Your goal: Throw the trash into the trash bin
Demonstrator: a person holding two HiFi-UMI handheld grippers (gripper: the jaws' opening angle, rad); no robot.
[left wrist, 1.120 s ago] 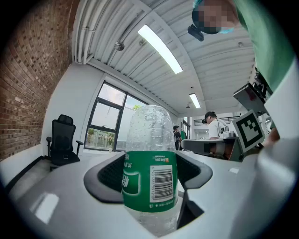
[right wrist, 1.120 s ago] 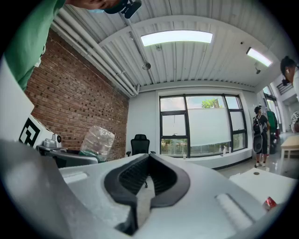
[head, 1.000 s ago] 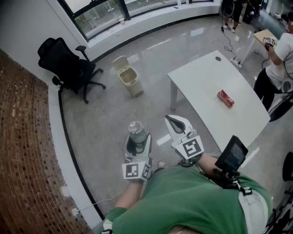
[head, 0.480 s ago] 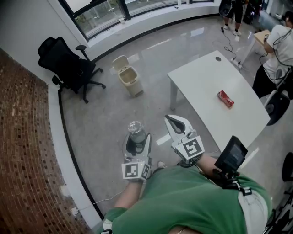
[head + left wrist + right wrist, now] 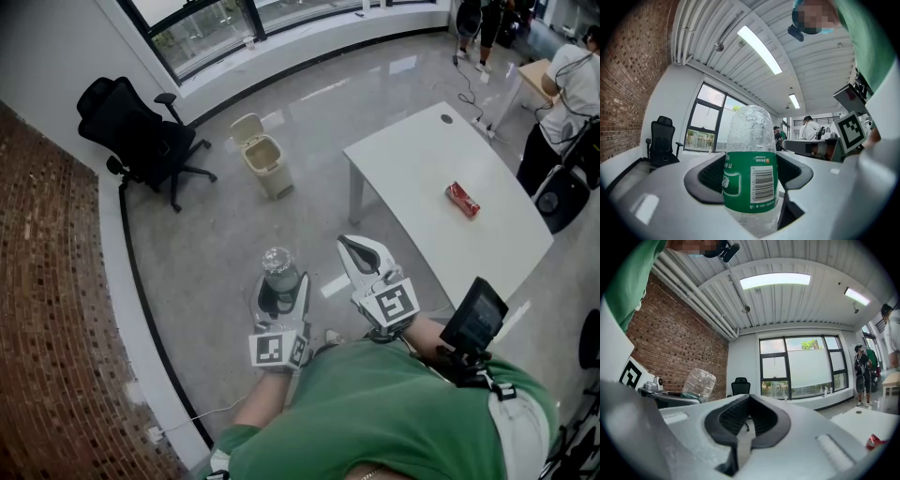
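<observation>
Head view: left gripper [image 5: 280, 292] is recorded low in the frame, closed on a clear plastic bottle [image 5: 278, 265] with a green label; the bottle is held upright, its upper part clear of the jaws; right gripper [image 5: 354, 249] is recorded just beside it, nothing being carried; trash bin [image 5: 265, 160] is listed on the grey floor near the window wall, lid raised, well apart from both grippers; its contents cannot be made out; a red can [image 5: 461, 201] is noted lying on the white table [image 5: 412, 159], untouched; an office chair [image 5: 141, 136] is placed by the brick wall, to the left of the bin.

Left gripper view: the bottle [image 5: 751, 174] is seen standing between the two dark pads, which are pressed on its labelled middle from either side; the grip is judged firm; the chair is seen far off on the left.

Right gripper view: the jaws are shown brought together at their tips, only a hollow being left between the pads; no object is contained there; the held bottle is seen off to the left, the can [image 5: 876, 441] at the lower right edge on the table.

Progress, as judged: pick-up of the bottle is entered as done; carriage across the floor to the bin and release over the raised lid are entered as outstanding; the can is likely a second item to be collected, the free right gripper being available for it.
</observation>
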